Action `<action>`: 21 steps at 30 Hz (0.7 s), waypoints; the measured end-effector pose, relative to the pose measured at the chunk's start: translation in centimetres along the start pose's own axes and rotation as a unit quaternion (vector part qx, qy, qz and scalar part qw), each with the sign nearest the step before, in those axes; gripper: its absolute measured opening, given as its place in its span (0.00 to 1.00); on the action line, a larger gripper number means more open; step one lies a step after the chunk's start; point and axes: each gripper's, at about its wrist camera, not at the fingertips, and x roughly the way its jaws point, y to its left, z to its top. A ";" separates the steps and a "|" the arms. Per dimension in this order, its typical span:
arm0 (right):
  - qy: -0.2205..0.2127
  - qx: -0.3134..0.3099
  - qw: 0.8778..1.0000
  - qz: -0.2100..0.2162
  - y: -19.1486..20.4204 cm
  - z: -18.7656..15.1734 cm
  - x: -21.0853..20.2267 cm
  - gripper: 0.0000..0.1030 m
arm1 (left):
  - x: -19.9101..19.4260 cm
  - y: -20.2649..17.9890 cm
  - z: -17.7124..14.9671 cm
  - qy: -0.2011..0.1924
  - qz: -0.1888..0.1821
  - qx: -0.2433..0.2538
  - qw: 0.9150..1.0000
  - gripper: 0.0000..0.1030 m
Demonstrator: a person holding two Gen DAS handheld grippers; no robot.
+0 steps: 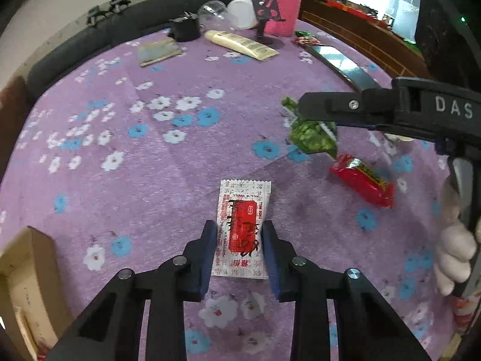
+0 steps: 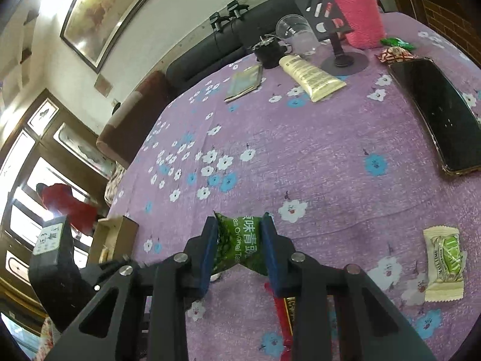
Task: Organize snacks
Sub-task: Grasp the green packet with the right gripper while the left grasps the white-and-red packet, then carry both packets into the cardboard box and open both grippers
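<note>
A white and red sachet (image 1: 242, 229) lies flat on the purple floral tablecloth (image 1: 180, 162). My left gripper (image 1: 239, 234) is around its near half, blue pads at its two long edges, closed on it. My right gripper (image 2: 239, 234) is shut on a green pea snack packet (image 2: 239, 245) and holds it above the cloth; the packet also shows in the left wrist view (image 1: 312, 134). A red snack bar (image 1: 363, 180) lies under the right gripper, partly hidden in the right wrist view (image 2: 284, 316). A cream and green candy (image 2: 444, 263) lies at the right.
A cardboard box (image 1: 27, 282) stands at the table's left edge, also in the right wrist view (image 2: 112, 237). At the back are a cream tube (image 1: 240, 44), a pink-sleeved bottle (image 1: 284, 6), a clear cup (image 2: 293, 30), a black stand (image 2: 336, 27), a phone (image 2: 436, 114) and wrapped candies (image 2: 395, 49).
</note>
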 end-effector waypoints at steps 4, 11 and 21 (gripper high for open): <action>-0.001 -0.005 1.000 0.004 0.3 -0.1 0.0 0.28 | -1.5 0.6 -1.0 -0.016 -0.018 -0.037 0.999 0.30; -0.004 -0.012 1.000 0.018 0.6 -0.5 -0.2 0.28 | -6.2 2.4 -3.9 -0.072 -0.046 -0.109 0.990 0.30; -0.001 -0.027 0.999 0.030 1.8 -1.4 -0.4 0.28 | -13.2 5.5 -9.5 -0.140 -0.043 -0.191 0.971 0.30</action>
